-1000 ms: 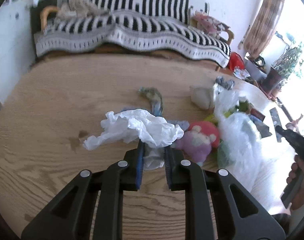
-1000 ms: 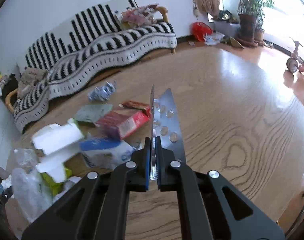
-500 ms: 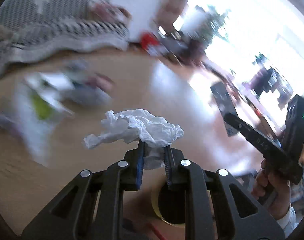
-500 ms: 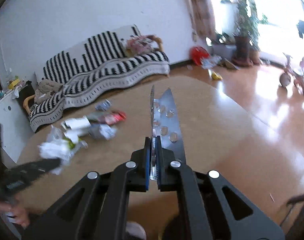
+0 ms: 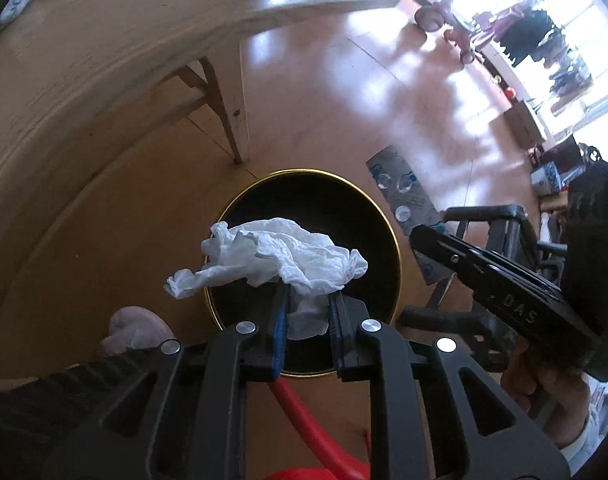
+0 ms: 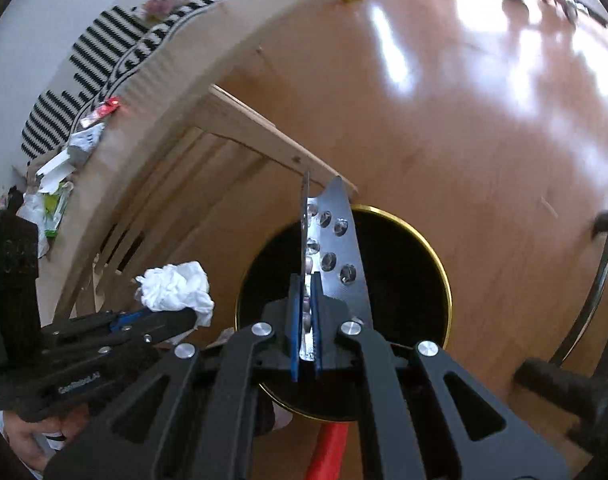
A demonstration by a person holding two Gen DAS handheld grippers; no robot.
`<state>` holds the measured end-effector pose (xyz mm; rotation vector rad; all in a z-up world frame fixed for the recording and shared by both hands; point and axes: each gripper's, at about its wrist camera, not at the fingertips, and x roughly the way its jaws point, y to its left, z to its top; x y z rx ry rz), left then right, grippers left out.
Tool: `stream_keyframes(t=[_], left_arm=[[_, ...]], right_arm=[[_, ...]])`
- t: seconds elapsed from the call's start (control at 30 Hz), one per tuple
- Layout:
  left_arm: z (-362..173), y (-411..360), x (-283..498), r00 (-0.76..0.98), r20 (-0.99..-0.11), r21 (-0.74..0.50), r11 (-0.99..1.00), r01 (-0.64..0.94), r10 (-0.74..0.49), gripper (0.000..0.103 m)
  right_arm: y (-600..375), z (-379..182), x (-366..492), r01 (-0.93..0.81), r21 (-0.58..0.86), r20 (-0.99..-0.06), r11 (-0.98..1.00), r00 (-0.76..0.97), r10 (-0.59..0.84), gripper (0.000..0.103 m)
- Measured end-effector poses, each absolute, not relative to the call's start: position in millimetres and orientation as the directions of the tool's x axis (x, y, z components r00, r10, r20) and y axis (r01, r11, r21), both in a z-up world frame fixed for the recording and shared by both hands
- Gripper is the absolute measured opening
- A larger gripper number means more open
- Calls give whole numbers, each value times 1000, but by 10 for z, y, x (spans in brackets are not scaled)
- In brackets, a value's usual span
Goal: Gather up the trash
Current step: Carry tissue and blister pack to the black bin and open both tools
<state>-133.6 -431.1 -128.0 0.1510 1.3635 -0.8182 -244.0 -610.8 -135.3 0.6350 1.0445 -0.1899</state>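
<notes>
My left gripper (image 5: pixel 307 304) is shut on a crumpled white tissue (image 5: pixel 272 256) and holds it over the round black bin with a gold rim (image 5: pixel 395 240) on the floor. My right gripper (image 6: pixel 305 312) is shut on a silver pill blister pack (image 6: pixel 331 240), upright above the same bin (image 6: pixel 435 264). The left gripper and its tissue (image 6: pixel 176 284) show at the left of the right wrist view. The blister pack (image 5: pixel 403 200) and the right gripper's body show at the right of the left wrist view.
The wooden table's edge (image 5: pixel 104 60) and leg (image 5: pixel 232 120) stand just behind the bin. More trash (image 6: pixel 64 168) lies on the tabletop. A black chair frame (image 6: pixel 563 392) is at the right. A red tube (image 5: pixel 304 420) lies by the bin.
Both grippers swung from the tabletop down to the floor bin, still holding the tissue and the blister pack.
</notes>
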Motion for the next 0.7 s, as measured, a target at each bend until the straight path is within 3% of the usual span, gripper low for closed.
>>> stream_keyframes(t=[0.4, 0.43, 0.5, 0.53, 0.57, 0.6, 0.7], left_arm=[[-1522, -4511, -1282, -77, -913, -367, 721, 588, -401, 17], [-1543, -4529, -1295, -84, -917, -359, 718, 596, -390, 19], [-1588, -4565, -1307, -89, -932, -333, 729, 598, -352, 44], [-1584, -4544, -1299, -89, -927, -345, 737, 581, -363, 87], [-1544, -4507, -1288, -66, -920, -354, 745, 565, -387, 97], [-1502, -4493, -1284, -54, -917, -353, 744, 568, -394, 97], [-1334, -4435, -1223, -16, -914, -339, 741, 579, -405, 97]], right_arm=[[-6116, -1513, -2348, 453, 376, -880, 808, 447, 158, 6], [-6119, -1527, -2346, 459, 375, -883, 805, 440, 160, 6], [-6151, -1511, -2359, 475, 373, -887, 797, 436, 155, 9], [-6184, -1469, -2383, 484, 369, -885, 794, 444, 142, 27], [-6221, -1425, -2410, 490, 371, -880, 789, 457, 130, 78], [-6269, -1362, -2451, 509, 371, -875, 777, 471, 109, 99], [-6465, -1148, -2574, 546, 432, -835, 718, 542, 90, 96]])
